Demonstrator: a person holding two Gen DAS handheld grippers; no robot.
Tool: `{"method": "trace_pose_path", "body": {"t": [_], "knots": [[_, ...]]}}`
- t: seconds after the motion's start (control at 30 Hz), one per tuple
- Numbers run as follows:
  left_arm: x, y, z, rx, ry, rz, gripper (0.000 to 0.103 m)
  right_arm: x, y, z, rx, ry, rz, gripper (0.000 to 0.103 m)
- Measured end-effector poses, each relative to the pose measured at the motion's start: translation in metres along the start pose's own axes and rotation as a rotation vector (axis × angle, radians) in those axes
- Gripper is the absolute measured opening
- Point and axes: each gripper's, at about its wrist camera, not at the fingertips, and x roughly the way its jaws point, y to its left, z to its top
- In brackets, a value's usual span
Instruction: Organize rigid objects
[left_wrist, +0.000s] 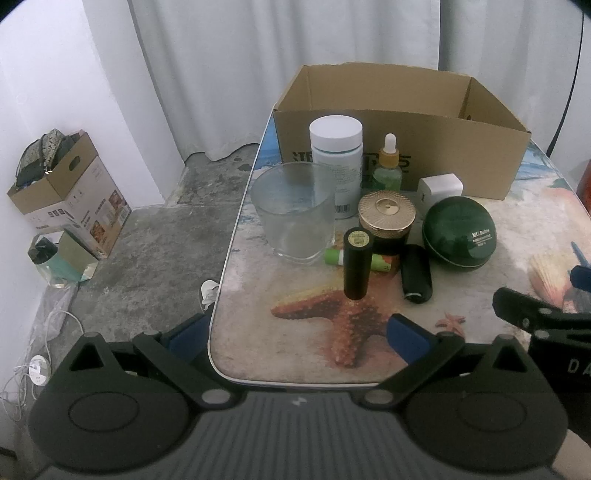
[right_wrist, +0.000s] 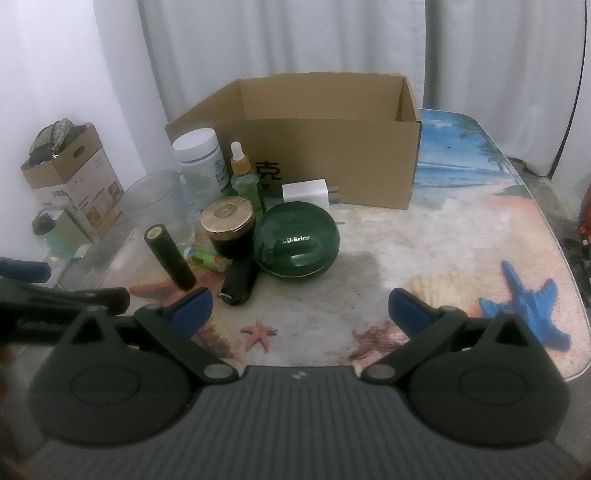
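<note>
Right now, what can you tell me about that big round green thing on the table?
The round dark green glossy case looks like a squashed ball of shiny plastic, with a thin seam around its middle and small white lettering on the front. It is closed and sits on the beach-print table, in front of the open cardboard box, right beside the gold-lidded dark jar.

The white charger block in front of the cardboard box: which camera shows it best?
The right wrist view: the white charger block shows its whole front and its prongs. In the left wrist view the block is partly hidden behind the green round case.
</note>
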Motion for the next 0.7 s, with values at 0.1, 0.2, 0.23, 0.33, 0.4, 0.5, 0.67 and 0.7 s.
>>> {"method": "trace_pose_path", "body": {"t": [0.1, 0.2, 0.23, 0.33, 0.4, 0.5, 0.67, 0.7], "knots": [[-0.0001, 0.0001, 0.0, 0.001, 0.0, -0.001, 0.103, 0.0001, 0.0011, -0.0001, -0.002, 0.0, 0.0, 0.102], [0.0, -0.0001, 0.0001, 0.004, 0.0, -0.001, 0.103, 0.0002, 0.0013, -0.0004, -0.001, 0.0, 0.0, 0.102], [0.0, 0.0, 0.0, 0.004, 0.0, -0.002, 0.103, 0.0003, 0.0014, -0.0003, -0.001, 0.002, 0.0, 0.102], [0.0006, 0.0002, -0.0002, 0.004, 0.001, -0.004, 0.103, 0.0001, 0.0022, -0.0008, -0.002, 0.002, 0.0, 0.102], [0.0015, 0.0007, -0.001, 0.005, 0.001, -0.005, 0.103, 0.0001, 0.0032, -0.0008, -0.004, 0.003, 0.0, 0.102], [0.0015, 0.0007, -0.0008, 0.007, 0.001, -0.006, 0.103, 0.0003, 0.0028, -0.0006, -0.003, 0.004, 0.0, 0.102], [0.0016, 0.0004, -0.0006, 0.01, 0.001, -0.008, 0.103, 0.0003, 0.0029, -0.0007, -0.003, 0.003, -0.001, 0.102], [0.0016, 0.0003, -0.0005, 0.011, 0.001, -0.009, 0.103, 0.0004, 0.0029, -0.0007, -0.003, 0.004, 0.0, 0.102]]}}
